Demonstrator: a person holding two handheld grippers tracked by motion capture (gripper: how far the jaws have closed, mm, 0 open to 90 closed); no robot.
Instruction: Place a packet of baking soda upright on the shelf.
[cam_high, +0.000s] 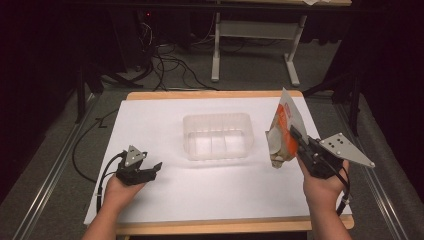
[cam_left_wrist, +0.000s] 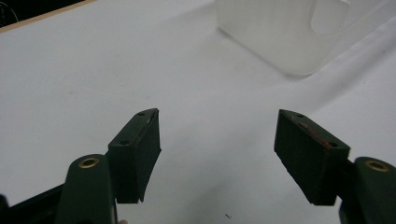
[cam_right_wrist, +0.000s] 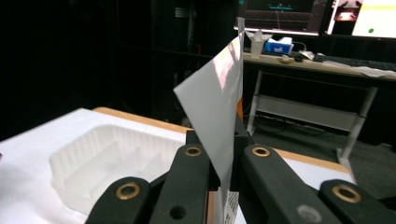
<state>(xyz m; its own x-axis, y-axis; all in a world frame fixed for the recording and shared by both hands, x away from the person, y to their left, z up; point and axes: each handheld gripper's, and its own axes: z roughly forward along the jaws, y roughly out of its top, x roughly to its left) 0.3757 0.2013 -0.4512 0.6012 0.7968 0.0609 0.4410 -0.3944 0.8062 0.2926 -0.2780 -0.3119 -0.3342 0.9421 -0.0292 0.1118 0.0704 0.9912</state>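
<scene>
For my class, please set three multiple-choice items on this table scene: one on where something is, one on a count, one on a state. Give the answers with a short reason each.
1. Where is the clear plastic tray?
A. At the middle of the white table top
B. On the floor
C. In the left gripper

2. How many compartments show in the tray's floor?
A. One
B. Three
C. Six

3. What state is the right gripper in?
A. Open over the tray
B. Shut on the orange and white packet
C. Lying on the table

Answers:
1 A, the high view shows it midway between the hands.
2 B, two ridges divide the floor into three.
3 B, the right gripper view shows both jaws pressed on the packet's edge, raised clear of the table; the left gripper is open.
</scene>
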